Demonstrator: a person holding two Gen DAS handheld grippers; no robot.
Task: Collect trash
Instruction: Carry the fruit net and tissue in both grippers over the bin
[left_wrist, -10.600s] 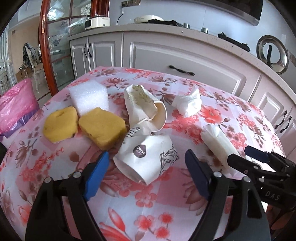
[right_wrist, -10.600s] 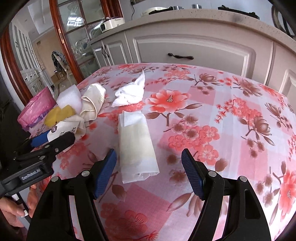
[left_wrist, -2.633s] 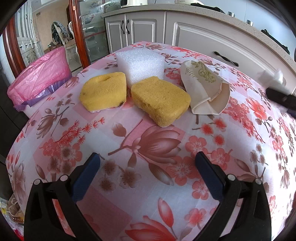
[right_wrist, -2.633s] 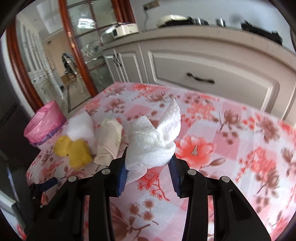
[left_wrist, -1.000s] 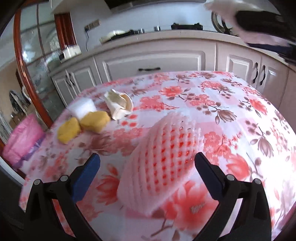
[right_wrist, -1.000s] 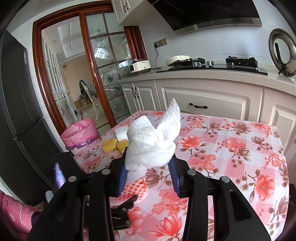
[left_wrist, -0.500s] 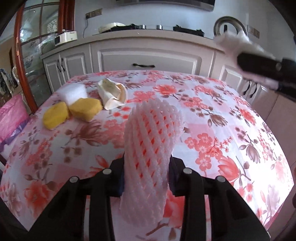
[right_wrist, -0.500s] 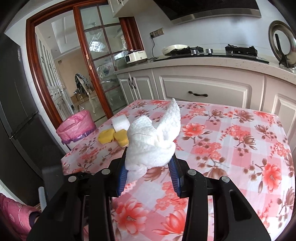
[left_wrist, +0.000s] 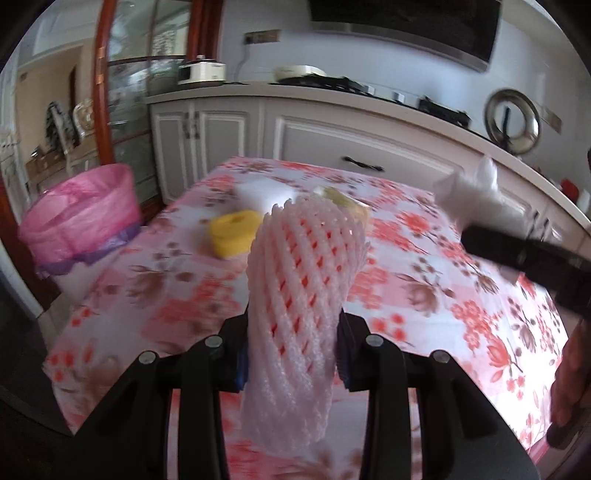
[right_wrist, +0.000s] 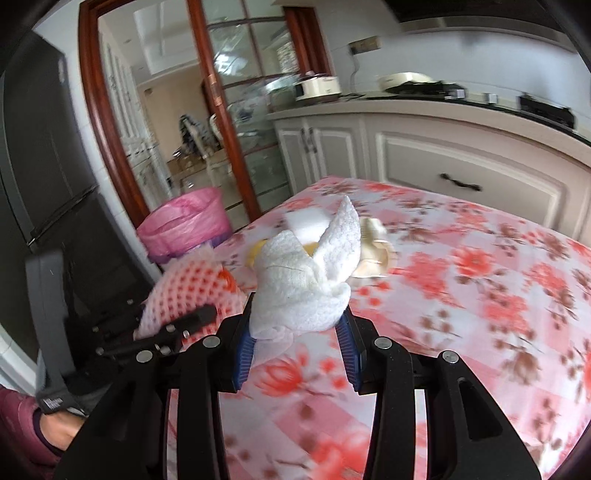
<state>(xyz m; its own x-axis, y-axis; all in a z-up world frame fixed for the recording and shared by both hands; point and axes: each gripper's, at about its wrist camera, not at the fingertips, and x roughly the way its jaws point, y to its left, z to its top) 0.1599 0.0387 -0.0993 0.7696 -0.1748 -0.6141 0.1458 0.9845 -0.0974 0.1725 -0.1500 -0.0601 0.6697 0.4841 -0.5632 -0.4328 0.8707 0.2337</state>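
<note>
My left gripper (left_wrist: 291, 354) is shut on a pink foam fruit net (left_wrist: 299, 295) and holds it upright above the table. My right gripper (right_wrist: 297, 345) is shut on a crumpled white tissue (right_wrist: 310, 280), also held in the air. The tissue (left_wrist: 476, 195) and the right gripper's body show at the right of the left wrist view. The foam net (right_wrist: 188, 291) shows at the left of the right wrist view. A bin lined with a pink bag (left_wrist: 81, 221) stands on the floor beyond the table's left edge, and it also shows in the right wrist view (right_wrist: 184, 229).
On the floral tablecloth (left_wrist: 424, 295) lie a yellow sponge (left_wrist: 232, 230), a white foam block (left_wrist: 266, 194) and a crumpled paper cup (right_wrist: 373, 247). White cabinets (left_wrist: 332, 136) stand behind the table. A glass door with a red frame (right_wrist: 218, 110) is at the left.
Both grippers have swung left toward the pink bin, each still holding its item. The bin is now larger and closer in both views.
</note>
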